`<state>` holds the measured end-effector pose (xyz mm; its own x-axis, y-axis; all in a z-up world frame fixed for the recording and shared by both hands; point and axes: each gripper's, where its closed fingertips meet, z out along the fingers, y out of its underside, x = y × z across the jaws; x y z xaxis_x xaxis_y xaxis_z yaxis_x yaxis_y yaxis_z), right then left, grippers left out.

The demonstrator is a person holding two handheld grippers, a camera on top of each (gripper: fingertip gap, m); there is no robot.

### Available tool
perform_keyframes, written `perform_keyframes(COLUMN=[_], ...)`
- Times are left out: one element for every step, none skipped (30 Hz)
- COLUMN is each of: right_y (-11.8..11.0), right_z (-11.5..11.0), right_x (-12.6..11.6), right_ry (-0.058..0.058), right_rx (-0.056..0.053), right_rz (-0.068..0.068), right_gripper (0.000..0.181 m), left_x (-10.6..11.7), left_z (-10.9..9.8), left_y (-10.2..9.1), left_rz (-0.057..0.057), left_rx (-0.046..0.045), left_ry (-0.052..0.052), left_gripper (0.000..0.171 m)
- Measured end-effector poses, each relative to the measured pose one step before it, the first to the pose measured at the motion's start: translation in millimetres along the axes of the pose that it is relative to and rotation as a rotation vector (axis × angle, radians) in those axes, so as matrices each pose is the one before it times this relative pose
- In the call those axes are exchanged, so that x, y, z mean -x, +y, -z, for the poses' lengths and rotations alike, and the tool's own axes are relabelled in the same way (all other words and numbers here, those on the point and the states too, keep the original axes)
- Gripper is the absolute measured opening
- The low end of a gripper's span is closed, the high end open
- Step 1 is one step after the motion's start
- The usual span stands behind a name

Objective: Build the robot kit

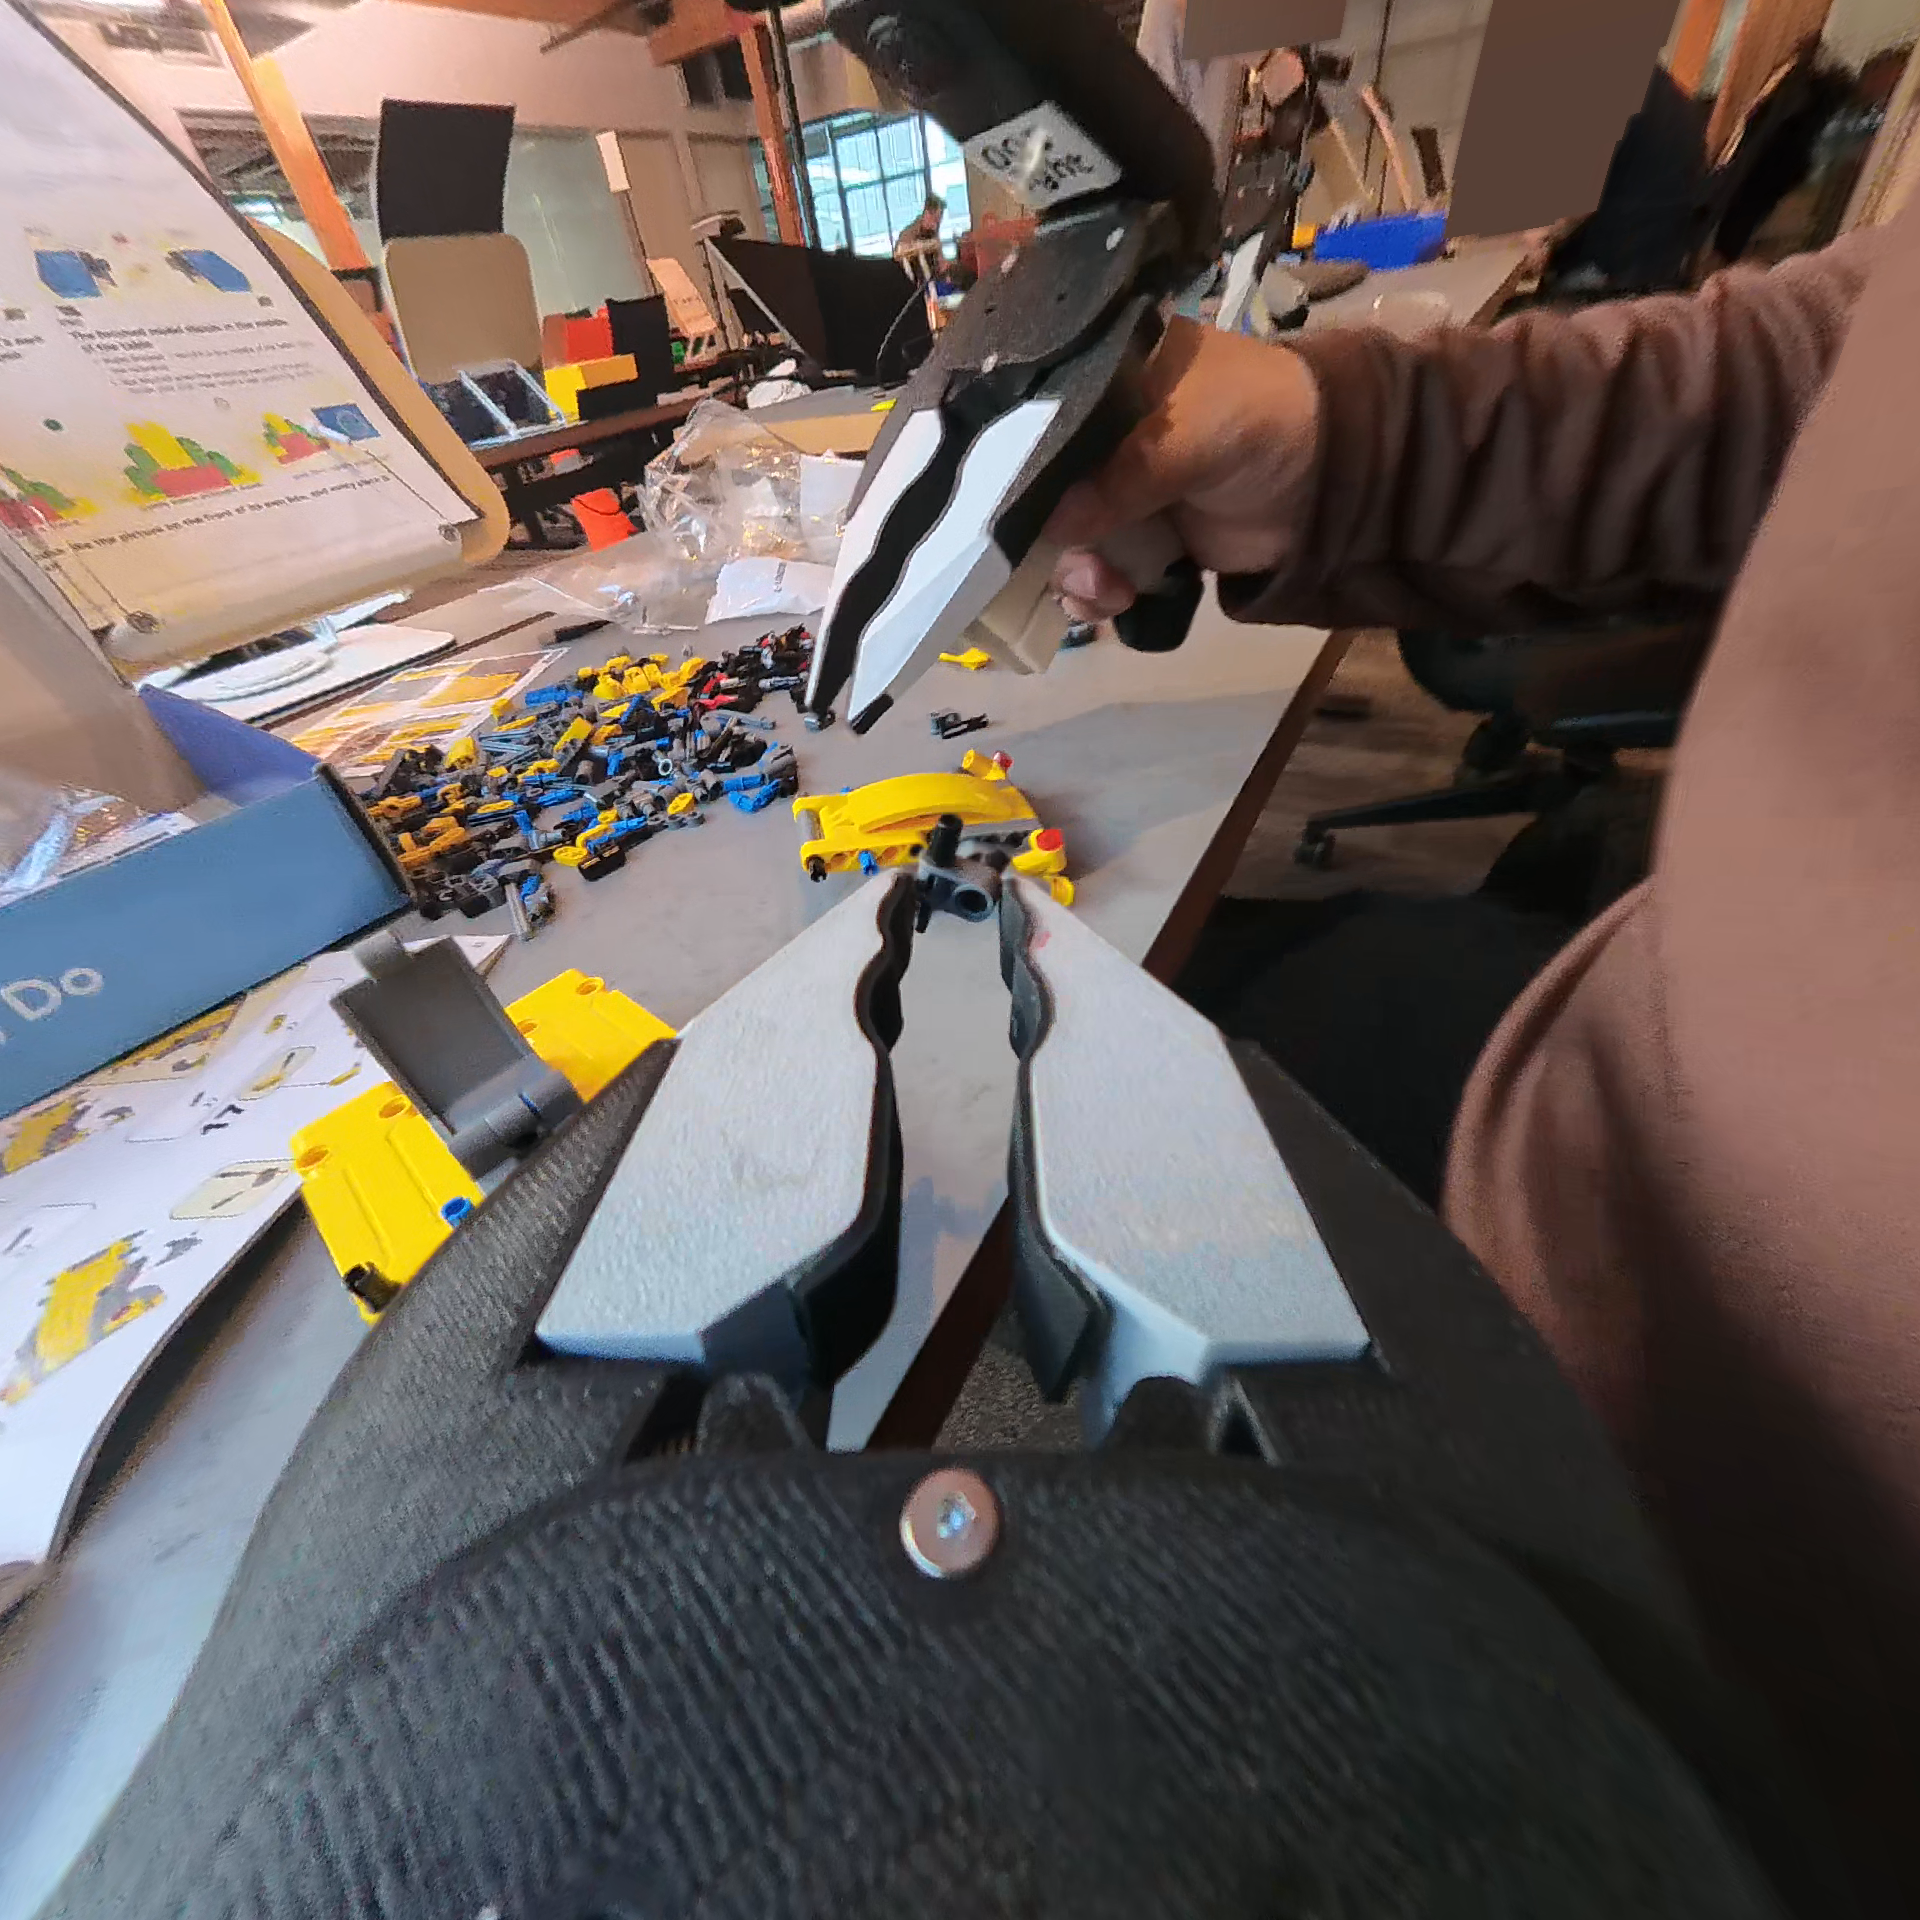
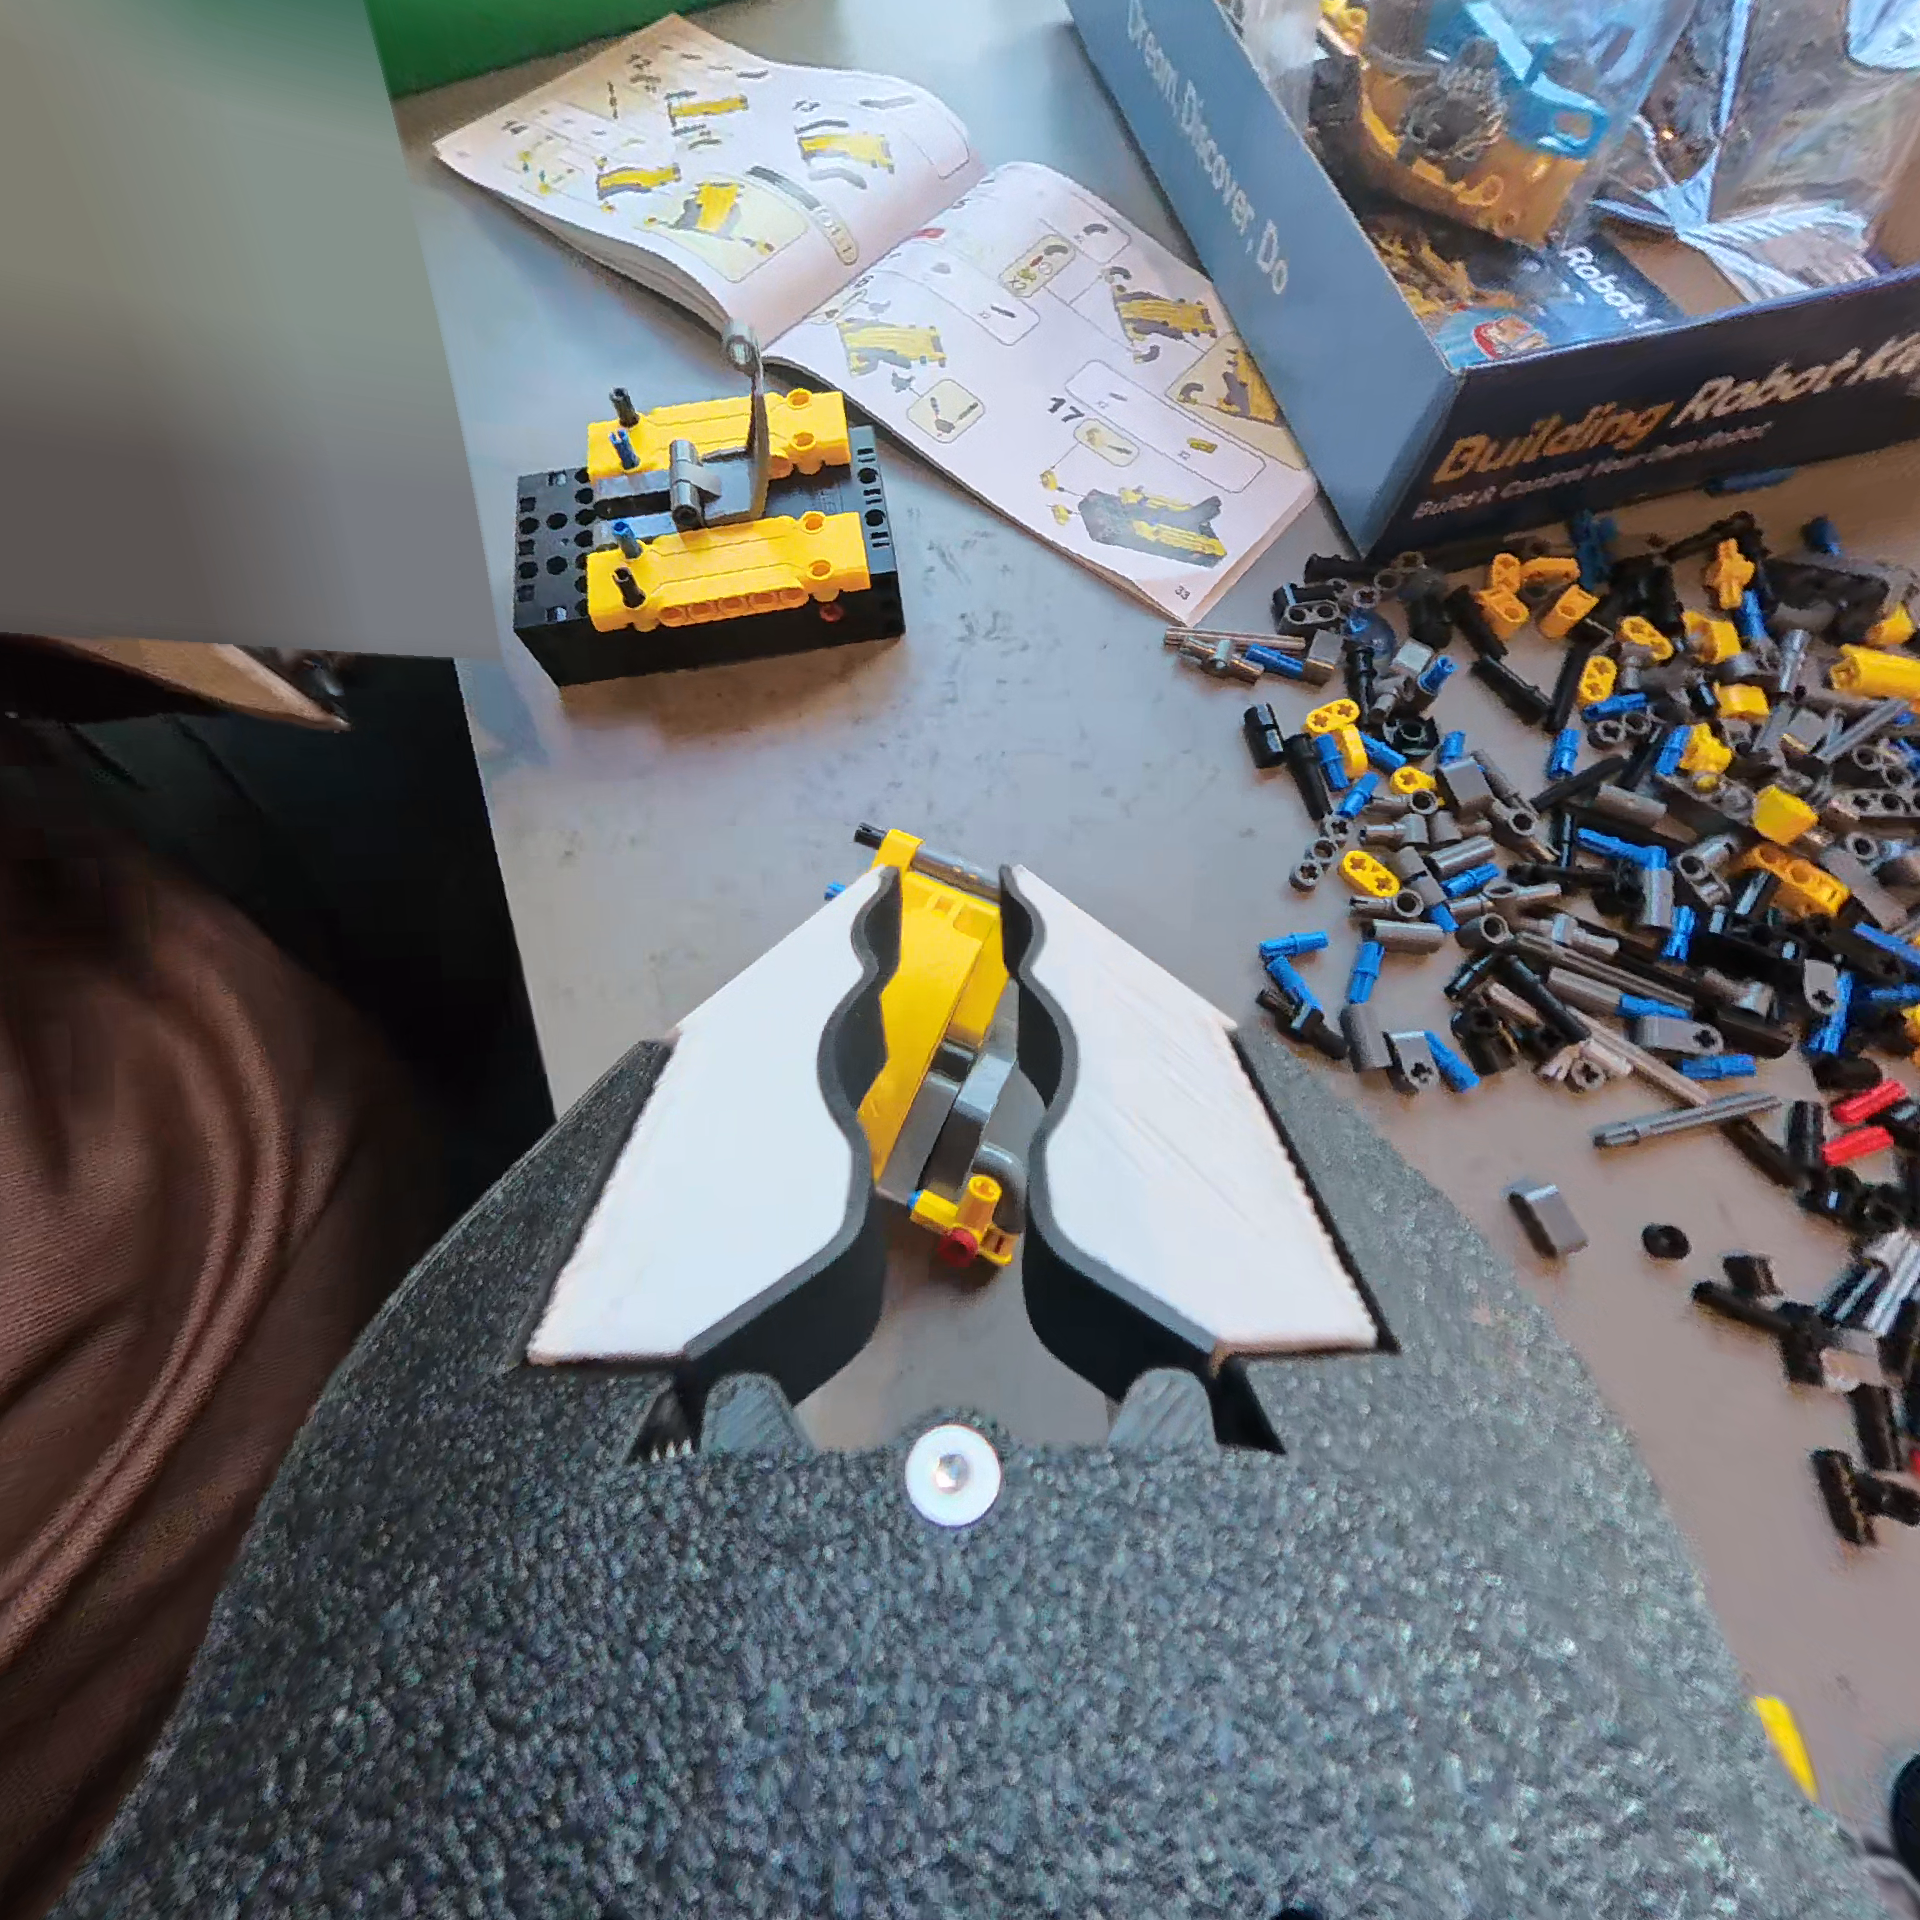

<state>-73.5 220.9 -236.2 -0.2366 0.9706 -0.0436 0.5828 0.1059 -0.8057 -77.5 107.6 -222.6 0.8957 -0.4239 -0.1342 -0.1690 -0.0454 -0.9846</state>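
Here the left claw (image 1: 956, 899) reaches out over the near edge of the grey table (image 1: 717, 925), its jaws a little apart. A small grey connector with a black pin (image 1: 961, 883) shows between its tips. This connector is the near end of a curved yellow plastic brick assembly (image 1: 904, 805) lying on the table. I cannot tell whether the pads press on it or only frame it. The right claw (image 1: 842, 717), held by a hand (image 1: 1195, 468) in a brown sleeve (image 1: 1558, 436), hangs in the air at twelve o'clock from the assembly. It points down, tips narrowly parted and released, with nothing between them. In the right wrist view the yellow assembly shows through the gap of that claw, lying on the table below. At two to three o'clock in that view spreads a loose heap of small black, grey, blue and yellow connector parts (image 2: 1621, 862). A dark blue cardboard box (image 2: 1558, 416) stands at one o'clock with clear plastic bags inside. At twelve o'clock lies an open white instruction booklet (image 2: 935, 312). Just beside the booklet, at eleven o'clock, sits a black rectangular block carrying two yellow beams and a grey upright lever (image 2: 717, 561), well apart from both claws.
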Motion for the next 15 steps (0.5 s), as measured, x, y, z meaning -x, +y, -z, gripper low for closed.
perform_keyframes(right_y=[-0.11, 0.08, 0.94, 2.46, 3.34, 2.59, 1.86, 1.63, 1.86, 2.16, 2.2, 1.57, 0.76, -0.85, -1.99], right_z=[2.71, 3.2, 3.23, 3.2, 3.13, 3.15, 3.4, 3.27, 2.91, 2.44, 2.3, 1.88, 1.57, 1.14, 0.63], right_x=[0.94, -0.07, -1.1, -1.55, -1.53, -0.5, 0.99, 1.89, 2.22, 2.52, 2.17, 1.55, 1.02, 0.23, -0.95], right_ry=[0.0031, 0.0126, 0.0201, 0.0231, 0.0239, 0.0191, 0.0109, 0.0068, 0.0053, 0.004, 0.0063, 0.0099, 0.0105, 0.0127, 0.019], right_rx=[-0.0127, -0.013, -0.0111, -0.0067, -0.0052, -0.0118, -0.0177, -0.018, -0.0173, -0.0155, -0.014, -0.013, -0.0106, -0.0111, -0.014], right_rz=[-0.0117, -0.0059, -0.0023, -0.0031, -0.0061, -0.0091, -0.0131, -0.0155, -0.0147, -0.0114, -0.0036, 0.0056, 0.0114, 0.0149, 0.0228], right_gripper=[0.016, 0.016, 0.016, 0.016, 0.016, 0.015, 0.015, 0.015, 0.015, 0.015, 0.015, 0.015, 0.015, 0.015, 0.015], left_x=[0.48, 0.14, 0.0, -0.87, -1.75, -2.3, -1.92, -1.13, -0.9, -1.12, -1.62, -2.27, -2.35, -2.74, -3.37], left_z=[-1.11, -0.83, -0.96, -0.96, -0.8, -0.63, -0.71, -0.74, -0.7, -0.62, -0.24, -0.25, -0.48, -0.72, -1.12], left_y=[1.48, 1.29, 1.96, 1.62, 0.62, 0.19, 0.26, 0.45, 0.66, 0.1, -1.15, -1.71, -2.0, -2.03, -2.2], left_rz=[-0.0204, -0.0209, -0.0173, -0.0116, -0.008, -0.0091, -0.01, -0.0109, -0.0158, -0.0225, -0.0287, -0.0298, -0.0248, -0.0196, -0.0174], left_rx=[0.0089, 0.00558, 0.00962, 0.00868, 0.00246, 0.00022, 0.00058, 0.00308, 0.00515, 0.00381, -0.00056, -0.00086, 0.00152, 0.00264, 0.0026], left_ry=[-0.0061, -0.0057, -0.0063, -0.0022, 0.0029, 0.0057, 0.002, -0.0029, -0.0057, -0.0071, -0.0061, -0.0044, -0.0057, -0.0055, -0.0037], left_gripper=[0.014, 0.014, 0.014, 0.014, 0.014, 0.014, 0.014, 0.014, 0.014, 0.014, 0.014, 0.014, 0.014, 0.014, 0.014])
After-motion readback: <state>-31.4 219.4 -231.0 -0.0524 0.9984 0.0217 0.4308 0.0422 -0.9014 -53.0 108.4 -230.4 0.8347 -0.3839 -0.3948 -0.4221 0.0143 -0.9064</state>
